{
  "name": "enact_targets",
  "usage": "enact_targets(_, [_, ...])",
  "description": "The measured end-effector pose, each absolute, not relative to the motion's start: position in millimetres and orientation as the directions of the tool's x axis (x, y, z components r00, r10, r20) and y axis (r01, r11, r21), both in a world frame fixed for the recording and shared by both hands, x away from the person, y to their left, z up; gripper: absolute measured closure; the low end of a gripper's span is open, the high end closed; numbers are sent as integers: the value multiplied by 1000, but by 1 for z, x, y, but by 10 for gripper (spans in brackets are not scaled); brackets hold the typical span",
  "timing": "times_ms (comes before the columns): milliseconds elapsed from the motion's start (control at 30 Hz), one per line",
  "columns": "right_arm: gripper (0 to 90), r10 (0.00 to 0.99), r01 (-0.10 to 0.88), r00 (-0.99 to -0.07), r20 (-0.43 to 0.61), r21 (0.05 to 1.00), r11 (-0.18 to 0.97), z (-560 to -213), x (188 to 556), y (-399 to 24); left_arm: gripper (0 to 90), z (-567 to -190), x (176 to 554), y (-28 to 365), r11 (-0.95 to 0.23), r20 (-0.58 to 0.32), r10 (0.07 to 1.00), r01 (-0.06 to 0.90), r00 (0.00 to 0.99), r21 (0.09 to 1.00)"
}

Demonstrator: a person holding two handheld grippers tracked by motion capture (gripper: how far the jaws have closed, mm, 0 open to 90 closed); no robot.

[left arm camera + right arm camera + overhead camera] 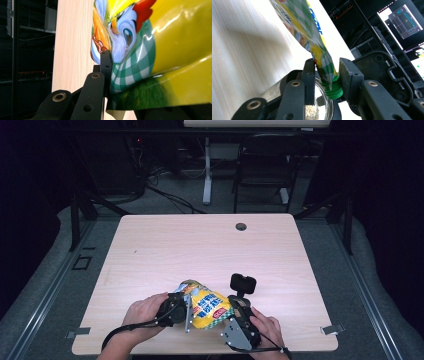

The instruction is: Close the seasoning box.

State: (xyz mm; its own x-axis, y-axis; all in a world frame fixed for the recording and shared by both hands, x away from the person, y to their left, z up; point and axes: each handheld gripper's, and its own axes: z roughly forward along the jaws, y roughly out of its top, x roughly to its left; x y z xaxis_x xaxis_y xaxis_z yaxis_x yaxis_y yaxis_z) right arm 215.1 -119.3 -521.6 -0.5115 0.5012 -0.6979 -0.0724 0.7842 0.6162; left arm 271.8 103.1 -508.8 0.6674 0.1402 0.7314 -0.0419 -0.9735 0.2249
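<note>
The left gripper (186, 312) has its black fingers (106, 65) clamped on the glossy yellow plastic pouch printed with a cartoon chicken and green check (205, 305), holding its bottom end. In the right gripper view the right gripper (327, 76) has its fingers (348, 75) standing on either side of the pouch's green ribbed screw cap (332, 90) with a small gap on each side, so they look slack rather than gripping. Just beneath the cap sits a clear glass jar (322, 110) with some pale grains in the bottom. The pouch hangs tilted, spout downward, between both hands above the near edge of the light wooden tabletop (200, 250). I judge the pouch is lifted and aimed at the jar, and the cap is still on; uncapping and pouring remain.
</note>
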Motion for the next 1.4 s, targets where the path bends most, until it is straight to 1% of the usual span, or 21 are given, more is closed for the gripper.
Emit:
enact_targets(100, [628,519,-66,-515,-682,635,769,-523,216,-121,843,-510,272,103,-974,724,142,-36,675,225])
enact_targets(367, [589,551,-43,-522,-651,665,745,-524,218,-128,845,-511,273,107,-971,724,151,-35,674,235])
enact_targets(533, [587,574,-21,-519,-633,681,732,-523,220,-133,847,-510,274,110,-976,717,142,-26,683,218])
enact_targets(600, [581,591,-2,-526,-611,696,718,-523,222,-135,848,-512,273,111,-974,709,153,-17,689,227])
enact_targets(667, [586,610,27,-539,-581,712,702,-524,224,-138,848,-512,274,110,-977,709,141,-17,691,210])
enact_targets(767, [646,625,65,-566,-538,726,684,-525,227,-140,850,-514,274,110,-976,705,143,-18,694,215])
enact_targets(867, [658,622,77,-577,-529,723,686,-527,228,-140,850,-514,274,110,-982,706,122,-19,698,189])
enact_targets(967, [658,619,81,-582,-527,720,689,-529,229,-140,850,-516,275,110,-981,700,123,-21,704,193])
enact_targets(1067, [698,625,95,-589,-513,724,683,-529,230,-140,851,-518,276,112,-979,691,130,-17,711,201])
enact_targets(1133, [700,626,96,-589,-512,724,683,-530,230,-140,853,-519,276,113,-974,680,149,-12,718,226])
enact_targets(1167, [697,626,97,-590,-509,725,681,-530,230,-140,853,-519,276,113,-975,681,144,-16,718,223])
enact_targets(1267, [662,634,105,-590,-500,731,674,-531,232,-140,855,-520,277,114,-972,674,152,-15,723,235])
enact_targets(1400, [664,660,145,-610,-439,756,638,-532,235,-142,858,-521,275,114,-972,676,144,-24,723,233])
